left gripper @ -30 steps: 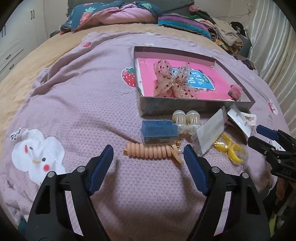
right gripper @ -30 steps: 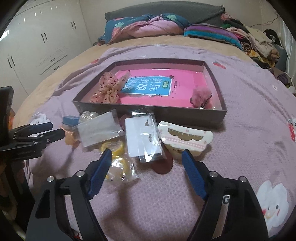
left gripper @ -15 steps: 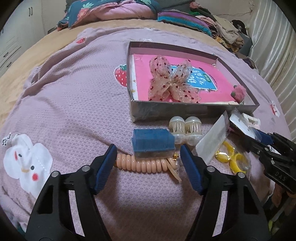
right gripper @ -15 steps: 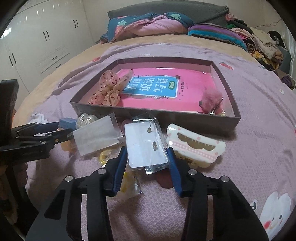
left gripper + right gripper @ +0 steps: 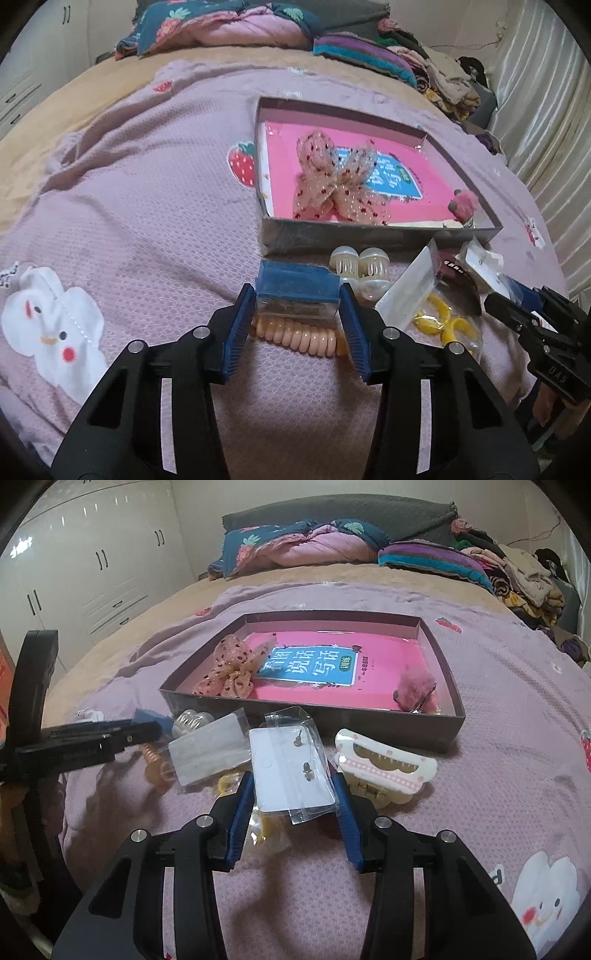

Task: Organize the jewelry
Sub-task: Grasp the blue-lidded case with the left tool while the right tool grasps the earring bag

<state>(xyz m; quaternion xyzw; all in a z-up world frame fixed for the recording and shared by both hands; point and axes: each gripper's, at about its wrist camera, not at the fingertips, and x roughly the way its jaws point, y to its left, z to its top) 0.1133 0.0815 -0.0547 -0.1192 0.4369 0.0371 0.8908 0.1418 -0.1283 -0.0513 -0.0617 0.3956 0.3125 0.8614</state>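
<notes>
The book in the tray has a pink cover with a blue panel of large white Chinese characters and a small green oval badge at the panel's right end; the characters run across the tray's long axis. Lettering on the side of the left gripper in the right wrist view is too blurred to read, and the right gripper shows "DAB"-like marks in the left wrist view. The tray sits on the lilac bedspread, holding a dotted bow at its left end and a pink fluffy clip at its right. Just in front of the tray lie the loose pieces. The left gripper has its jaws closing around a small blue-lidded box, pads at both short ends, the box's long axis crosswise between them; a peach spiral tie lies just beneath, parallel to it. Two pearly claw clips lie just right of the box. The right gripper holds an earring card in a clear bag by its side edges, long axis pointing toward the tray. A white scalloped clip lies just right of it, a second bagged card to the left, and yellow clips below.
</notes>
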